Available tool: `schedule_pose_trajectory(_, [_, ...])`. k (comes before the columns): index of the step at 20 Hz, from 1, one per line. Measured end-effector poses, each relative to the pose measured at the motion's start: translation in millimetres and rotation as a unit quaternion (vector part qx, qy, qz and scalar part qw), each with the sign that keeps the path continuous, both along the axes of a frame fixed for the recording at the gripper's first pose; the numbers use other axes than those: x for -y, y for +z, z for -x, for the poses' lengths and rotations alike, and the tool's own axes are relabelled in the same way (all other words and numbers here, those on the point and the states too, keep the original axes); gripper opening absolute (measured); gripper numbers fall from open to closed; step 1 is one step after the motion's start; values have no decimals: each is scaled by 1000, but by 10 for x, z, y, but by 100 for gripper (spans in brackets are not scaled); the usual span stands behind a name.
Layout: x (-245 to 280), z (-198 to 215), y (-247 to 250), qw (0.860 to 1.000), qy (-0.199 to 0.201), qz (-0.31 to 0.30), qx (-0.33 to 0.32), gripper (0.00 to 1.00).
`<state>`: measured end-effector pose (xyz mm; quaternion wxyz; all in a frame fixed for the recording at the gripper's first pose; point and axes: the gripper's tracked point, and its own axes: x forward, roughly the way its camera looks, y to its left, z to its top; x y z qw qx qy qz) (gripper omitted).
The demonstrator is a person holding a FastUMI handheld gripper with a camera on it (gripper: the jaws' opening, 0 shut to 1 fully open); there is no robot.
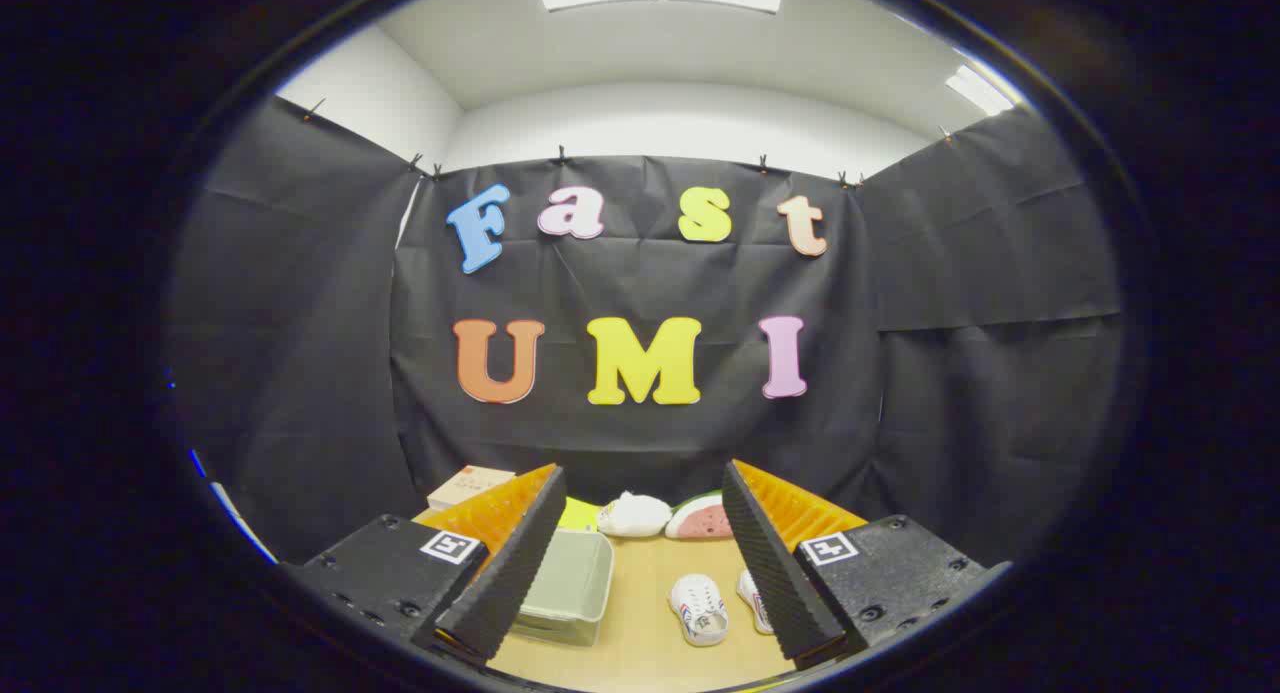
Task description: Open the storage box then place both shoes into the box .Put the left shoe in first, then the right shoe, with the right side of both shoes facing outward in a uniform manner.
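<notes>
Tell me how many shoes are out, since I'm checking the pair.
2: one white shoe between the open fingers, the other shoe beside it, partly behind one finger.

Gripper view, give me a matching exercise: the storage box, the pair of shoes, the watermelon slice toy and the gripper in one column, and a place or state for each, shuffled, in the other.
Things:
1. storage box
2. pair of shoes
3. watermelon slice toy
4. gripper

Place or state:
A. open, holding nothing
B. lid closed, just beside one finger
C. at the far end of the table, by the cloth wall
D. side by side on the table, between the fingers

Pairs: 1-B, 2-D, 3-C, 4-A
</notes>
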<state>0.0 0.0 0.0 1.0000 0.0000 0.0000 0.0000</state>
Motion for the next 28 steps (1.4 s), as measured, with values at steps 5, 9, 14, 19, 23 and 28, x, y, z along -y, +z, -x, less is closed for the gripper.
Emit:
schedule_pose_trajectory(5, [-11,-91,-127,1000,-13,12,-21,100])
schedule_pose_trajectory(9, [-38,-170,-177,999,-23,25,-31,100])
schedule_pose_trajectory(14, [-10,-220,-192,999,-33,20,-27,100])
schedule_pose_trajectory(19, [31,-366,-457,997,-32,-4,-72,100])
schedule_pose_trajectory(23, [57,-619,-815,990,-10,-4,-143,100])
schedule_pose_trajectory(28, [68,-1131,-1075,978,46,-42,-199,100])
